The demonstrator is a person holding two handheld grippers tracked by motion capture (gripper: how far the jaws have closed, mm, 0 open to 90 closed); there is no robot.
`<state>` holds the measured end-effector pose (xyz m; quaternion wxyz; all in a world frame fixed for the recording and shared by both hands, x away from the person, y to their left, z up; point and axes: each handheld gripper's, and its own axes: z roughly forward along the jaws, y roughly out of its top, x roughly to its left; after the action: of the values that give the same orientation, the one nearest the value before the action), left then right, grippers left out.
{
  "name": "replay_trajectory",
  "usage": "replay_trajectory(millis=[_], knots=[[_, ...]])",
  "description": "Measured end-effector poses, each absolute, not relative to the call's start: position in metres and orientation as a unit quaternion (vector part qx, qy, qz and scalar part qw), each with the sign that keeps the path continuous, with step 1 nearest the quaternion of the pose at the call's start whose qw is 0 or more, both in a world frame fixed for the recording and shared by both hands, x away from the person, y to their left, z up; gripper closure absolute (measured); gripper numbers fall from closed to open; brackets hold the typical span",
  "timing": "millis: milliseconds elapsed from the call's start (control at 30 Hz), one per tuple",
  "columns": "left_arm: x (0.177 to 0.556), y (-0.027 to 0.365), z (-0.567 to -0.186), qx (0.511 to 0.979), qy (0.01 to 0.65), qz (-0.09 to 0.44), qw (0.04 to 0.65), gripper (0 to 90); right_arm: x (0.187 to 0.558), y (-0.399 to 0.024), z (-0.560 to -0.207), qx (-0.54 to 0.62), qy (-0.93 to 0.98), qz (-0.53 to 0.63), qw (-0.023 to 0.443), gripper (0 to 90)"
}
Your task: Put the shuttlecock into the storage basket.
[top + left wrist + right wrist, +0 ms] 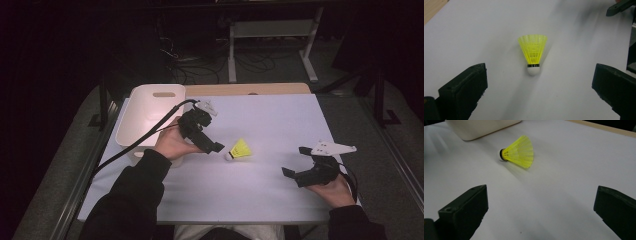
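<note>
A yellow plastic shuttlecock with a white cork tip [239, 150] lies on its side mid-way across the white-covered worktop [270, 120], between the two grippers and touching neither. The left gripper [218, 147] and right gripper [295, 162] both have fingers spread apart, empty. A cream plastic bin [150, 112] stands at the worktop's left edge. Beyond, the room is dark, with cables and a white frame on the floor.

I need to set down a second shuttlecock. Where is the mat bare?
Bare mat lies beyond the shuttlecock toward the far edge, and along the near edge between the forearms. It is crowded at the left, where the left gripper sits by the white bin.
</note>
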<state>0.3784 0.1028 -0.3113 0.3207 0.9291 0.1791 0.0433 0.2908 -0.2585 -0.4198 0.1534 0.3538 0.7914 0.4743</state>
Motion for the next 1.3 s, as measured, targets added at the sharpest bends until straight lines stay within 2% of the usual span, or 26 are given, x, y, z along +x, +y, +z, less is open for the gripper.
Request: replay_trajectory(millis=[100,500,1300], knots=[[0.38,0.097,-0.31,0.92,0.183,0.026,0.345,0.0,0.291,-0.259,-0.42,0.353,0.791,0.475,0.153,0.0],[0.382,0.076,-0.329,0.934,0.172,0.024,0.313,0.0,0.29,-0.259,-0.42,0.351,0.791,0.477,0.152,0.0],[0.386,0.063,-0.358,0.939,0.171,0.014,0.297,0.0,0.29,-0.258,-0.42,0.349,0.793,0.477,0.149,0.0]])
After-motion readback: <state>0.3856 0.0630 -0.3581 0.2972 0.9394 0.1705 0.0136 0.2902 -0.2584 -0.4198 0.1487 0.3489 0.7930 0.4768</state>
